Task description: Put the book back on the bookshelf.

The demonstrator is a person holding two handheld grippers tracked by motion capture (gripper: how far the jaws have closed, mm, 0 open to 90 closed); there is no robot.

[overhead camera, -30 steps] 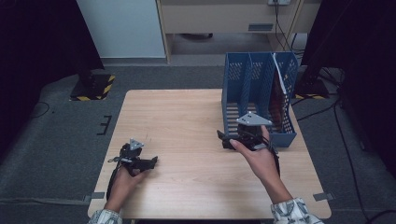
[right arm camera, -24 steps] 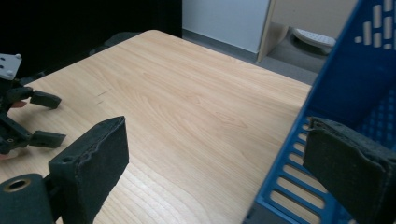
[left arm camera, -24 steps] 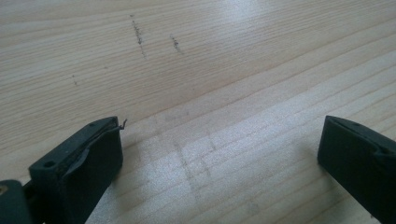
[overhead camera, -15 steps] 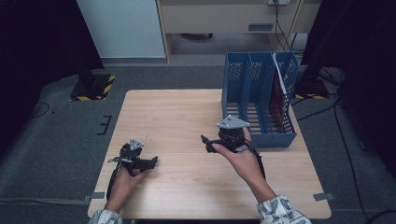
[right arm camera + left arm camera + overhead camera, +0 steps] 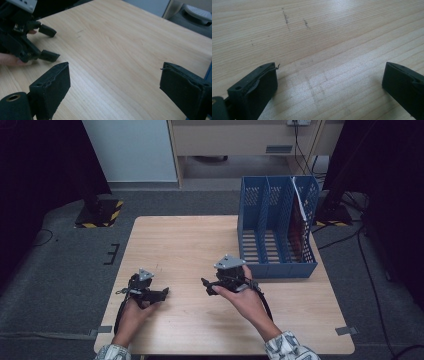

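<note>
1. So, high view: left gripper [image 5: 162, 293] sits low on the wooden table [image 5: 185, 240] near its front-left part, held by the left hand [image 5: 134, 310]. Right gripper [image 5: 206, 285] is mid-table, just off the front-left corner of the blue file rack [image 5: 276, 227], held by the right hand [image 5: 242, 296]. Both point toward the table's middle. Jaw gap is too small to read here. The rack's rightmost slot holds a white sheet and something dark red; can't make out what it is. Both forearms are cut off by the bottom edge.

2. Left gripper view: left gripper [image 5: 329, 82] has its jaws spread wide, nothing between them, just bare wood grain with a few dark scuff marks [image 5: 286, 18]. The jaws sit close above the surface; touching or not, can't tell. The right jaw is cut off by the frame edge. No rack in this frame.

3. Right gripper view: right gripper [image 5: 113, 81] is also wide open and empty, above bare table. Far left shows the left gripper [image 5: 48, 42] with its two jaws parted and a fingertip [image 5: 11, 60] under it, confirming the open state that the high view can't resolve. A sliver of blue rack [image 5: 209, 72] is at the right edge, mostly cut off. Background top right is blurred: a grey floor and a pale object.
</note>
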